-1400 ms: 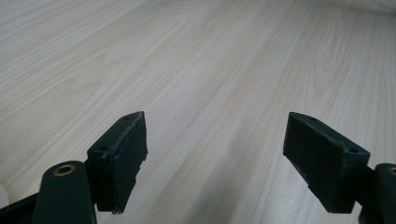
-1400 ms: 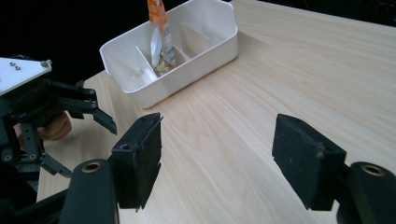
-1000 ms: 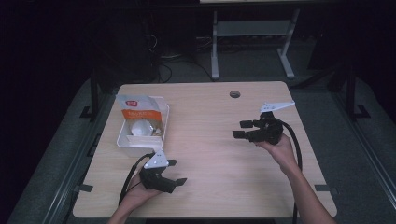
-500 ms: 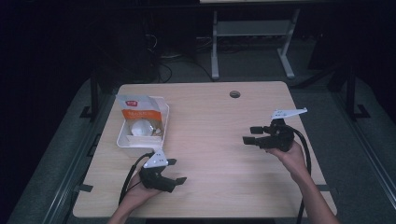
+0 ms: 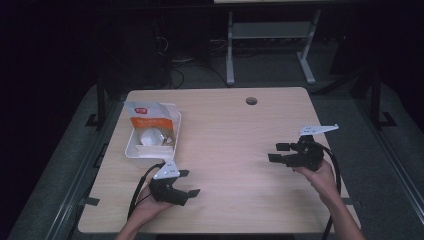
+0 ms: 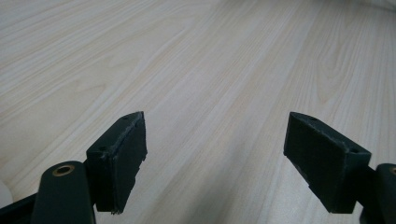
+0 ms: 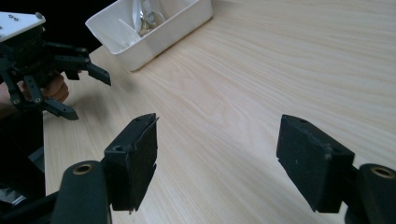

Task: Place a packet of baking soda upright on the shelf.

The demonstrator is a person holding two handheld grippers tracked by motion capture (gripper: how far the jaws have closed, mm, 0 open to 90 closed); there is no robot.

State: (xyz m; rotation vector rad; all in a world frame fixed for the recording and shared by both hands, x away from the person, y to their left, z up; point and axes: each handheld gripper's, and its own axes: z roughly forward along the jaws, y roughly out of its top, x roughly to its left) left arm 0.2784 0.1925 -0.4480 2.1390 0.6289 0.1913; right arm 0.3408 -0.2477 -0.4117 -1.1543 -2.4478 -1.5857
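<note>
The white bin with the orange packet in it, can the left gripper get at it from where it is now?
Probably yes. The left gripper is open and empty, just in front of the white bin, with bare table between them and the bin open on top.

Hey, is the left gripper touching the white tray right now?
Apart. In the high view, bare table shows between the left gripper and the near wall of the white tray; its jaws stand open, holding nothing.
</note>
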